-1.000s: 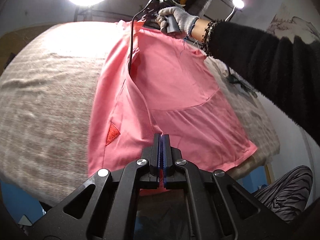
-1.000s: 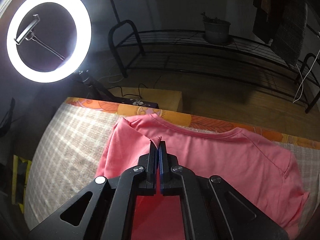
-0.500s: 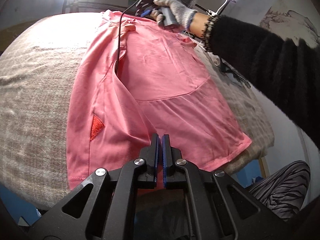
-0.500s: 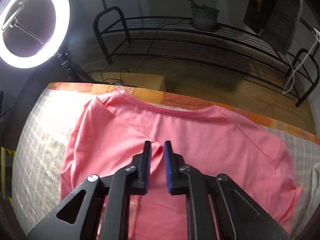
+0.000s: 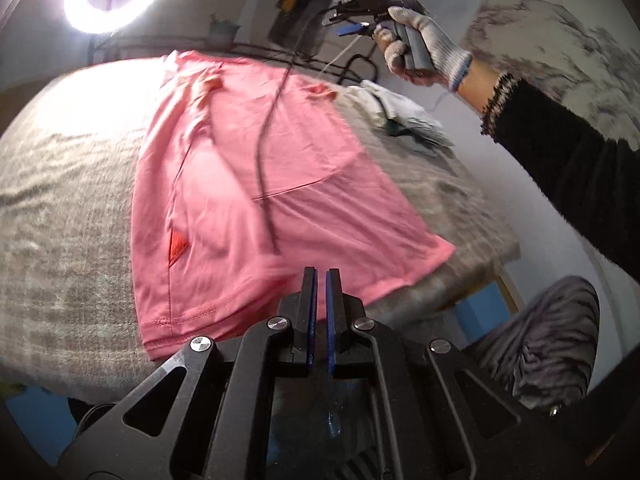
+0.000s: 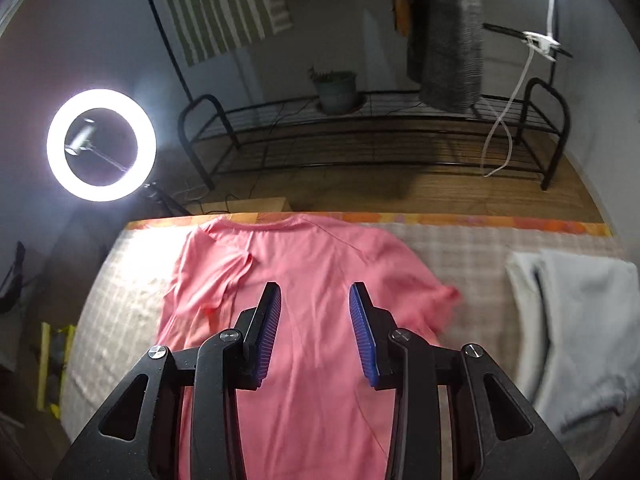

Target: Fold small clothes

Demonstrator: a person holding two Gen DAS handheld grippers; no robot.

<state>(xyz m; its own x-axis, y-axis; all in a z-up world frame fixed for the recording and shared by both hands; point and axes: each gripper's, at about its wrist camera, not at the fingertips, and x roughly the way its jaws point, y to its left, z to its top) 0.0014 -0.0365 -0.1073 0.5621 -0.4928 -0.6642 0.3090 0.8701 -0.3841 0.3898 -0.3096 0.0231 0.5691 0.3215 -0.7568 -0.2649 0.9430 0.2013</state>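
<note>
A pink T-shirt [image 5: 248, 184] lies flat on the grey checked cloth [image 5: 68, 200], one side folded over, hem toward me. It also shows in the right wrist view [image 6: 316, 280], collar at the far edge. My left gripper [image 5: 319, 276] hovers just above the hem, its jaws a narrow slit apart and nothing between them. My right gripper [image 6: 315, 300] is wide open and empty above the shirt's upper back; in the left wrist view it [image 5: 352, 30] is raised in a gloved hand past the far right of the shirt.
A folded light grey garment [image 6: 580, 320] lies on the cloth right of the shirt. A lit ring light [image 6: 101, 145] stands at the far left. A black wire rack [image 6: 380, 136] with a plant pot stands beyond the table. A black cable [image 5: 264, 152] hangs over the shirt.
Both grippers let go of the shirt. The right one opened wide and lifted up and away to the right. The left one opened slightly; the folded side now lies flat.
</note>
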